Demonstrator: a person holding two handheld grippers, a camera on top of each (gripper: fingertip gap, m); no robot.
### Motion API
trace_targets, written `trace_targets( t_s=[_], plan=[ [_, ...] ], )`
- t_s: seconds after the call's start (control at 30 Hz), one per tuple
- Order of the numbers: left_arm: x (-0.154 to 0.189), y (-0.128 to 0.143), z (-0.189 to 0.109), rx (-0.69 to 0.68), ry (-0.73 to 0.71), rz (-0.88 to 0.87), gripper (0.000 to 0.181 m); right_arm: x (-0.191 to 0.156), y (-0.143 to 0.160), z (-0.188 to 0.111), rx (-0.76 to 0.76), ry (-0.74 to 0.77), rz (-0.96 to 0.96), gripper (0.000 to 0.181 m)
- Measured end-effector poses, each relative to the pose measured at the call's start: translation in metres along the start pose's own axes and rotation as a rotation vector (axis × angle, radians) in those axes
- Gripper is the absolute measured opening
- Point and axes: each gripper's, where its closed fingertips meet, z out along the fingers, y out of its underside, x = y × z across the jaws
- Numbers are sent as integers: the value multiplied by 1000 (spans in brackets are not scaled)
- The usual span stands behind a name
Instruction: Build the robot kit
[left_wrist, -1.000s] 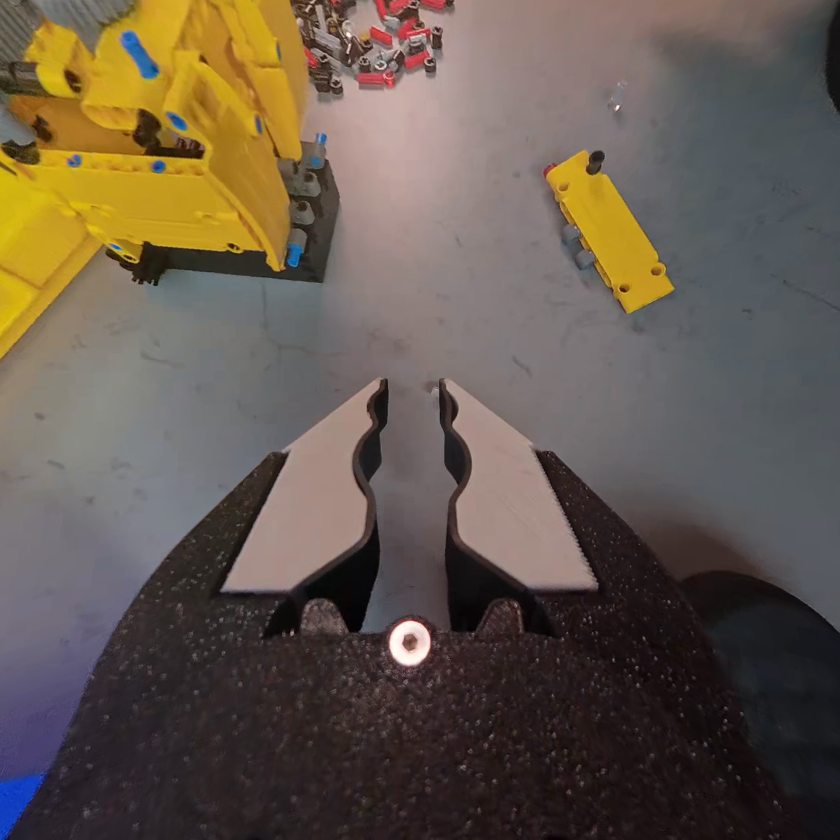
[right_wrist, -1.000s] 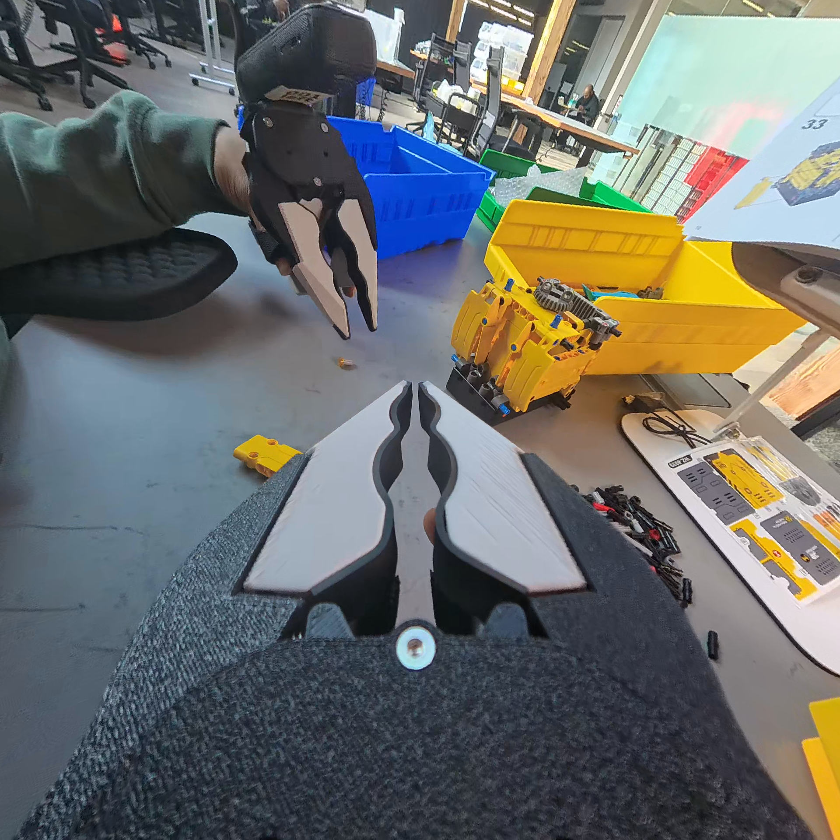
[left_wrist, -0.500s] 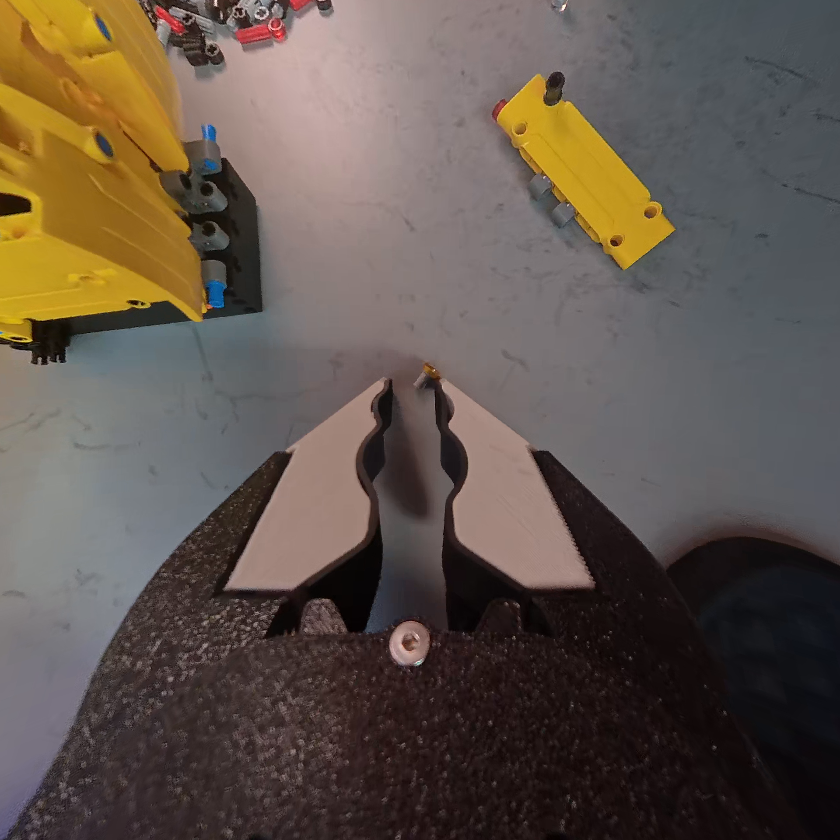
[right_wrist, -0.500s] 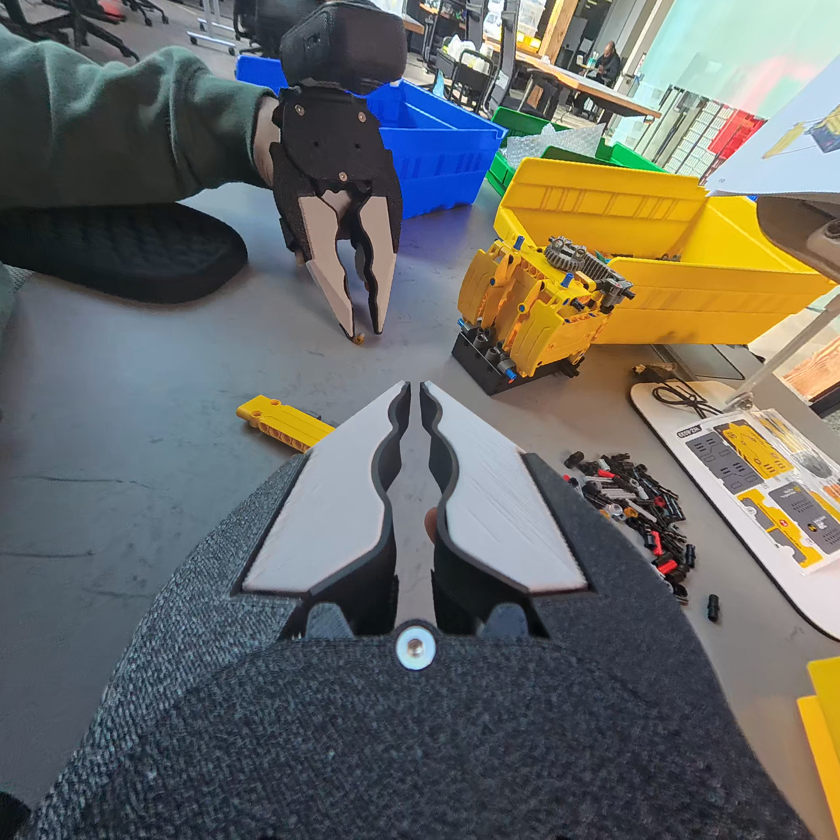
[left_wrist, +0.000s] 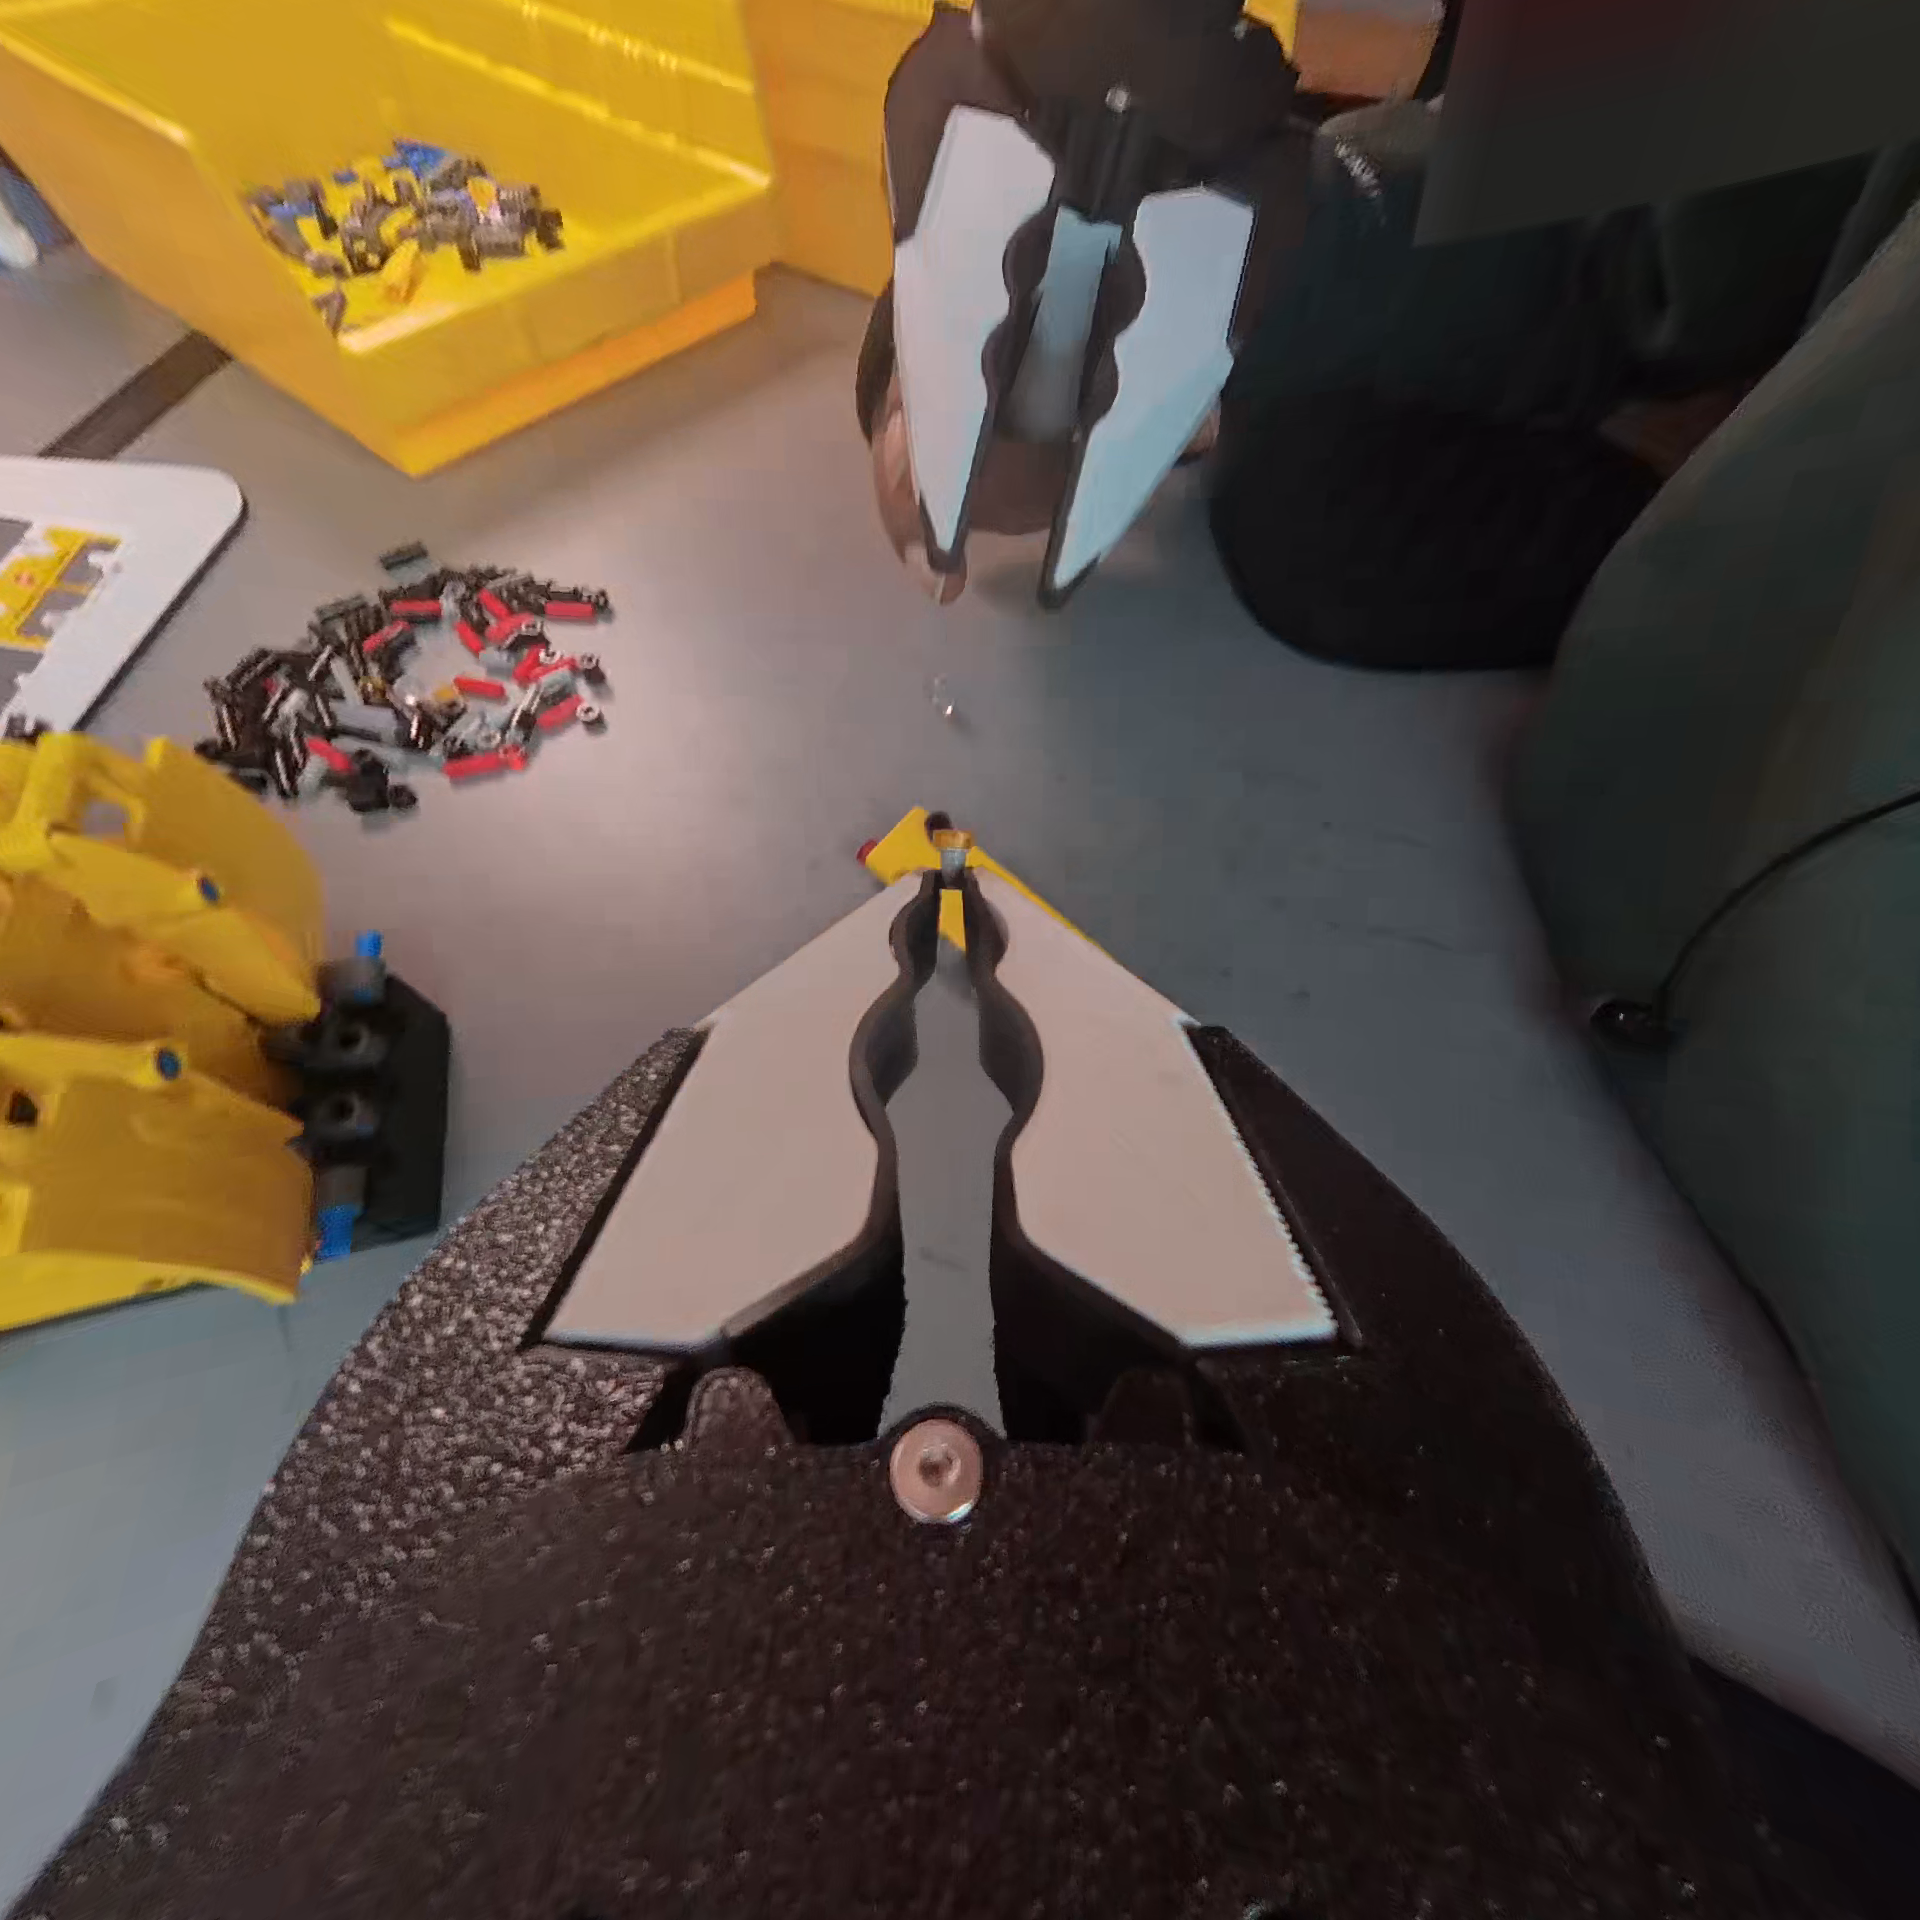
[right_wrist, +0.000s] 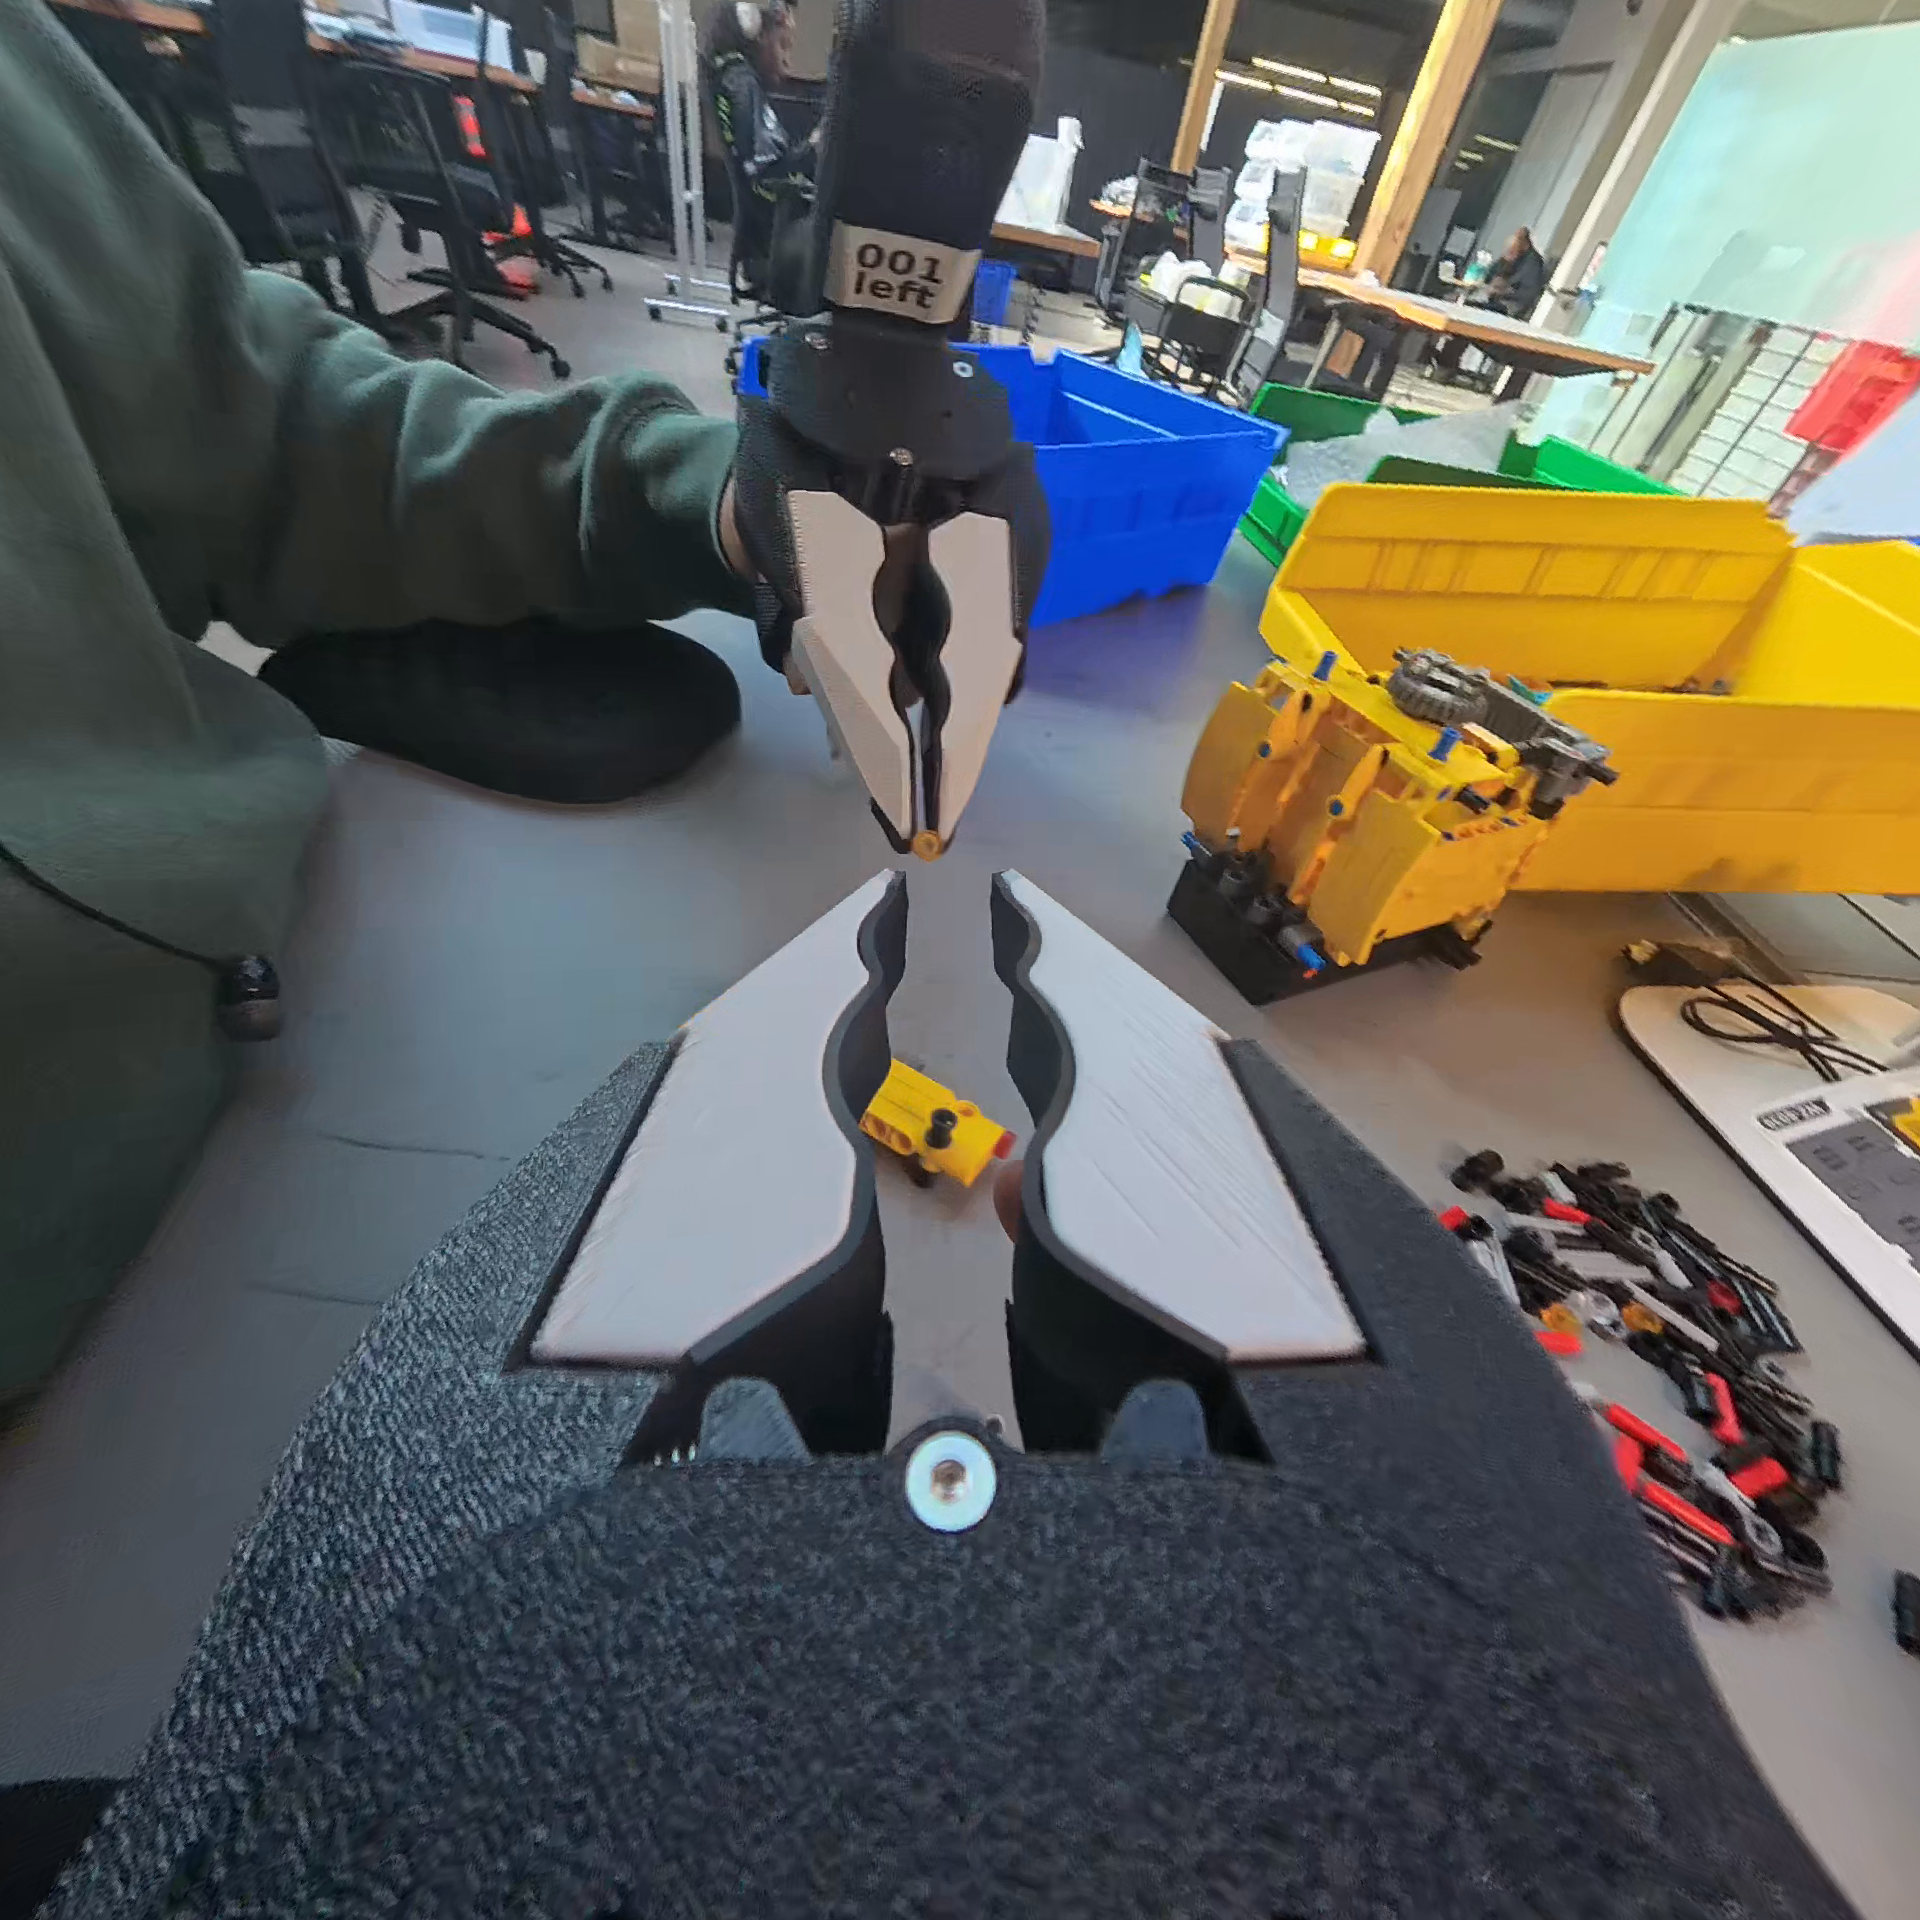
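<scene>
left hand-held gripper (left_wrist: 948, 878) pinched tight on a small orange-headed pin (left_wrist: 947, 842), held up off the grey worktop (left_wrist: 727, 852); right hand-held gripper (right_wrist: 945, 878) slightly parted, holding nothing, tips just beside that pin, not touching. yellow beam with pegs (right_wrist: 935, 1132) lies on the worktop under the right one. loose pile of black/red pins (right_wrist: 1652, 1361) and yellow brick model (right_wrist: 1361, 821) off to its right

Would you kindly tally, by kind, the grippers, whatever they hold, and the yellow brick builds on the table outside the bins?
Grippers: 2 (left gripper, right gripper)
Held pin: 1
Beam: 1
Model: 1
Total: 5
</scene>
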Motion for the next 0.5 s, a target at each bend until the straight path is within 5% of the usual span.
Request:
trace_targets(
  t_s=[0.17,0.5],
  plan=[
    [23,-25,18,52,57,65,3,-18,5,8,-55,-50,-45,15],
    [34,-23,26,40,106,62,3,-31,11,12,-97,-96,-89,8]
  ],
)
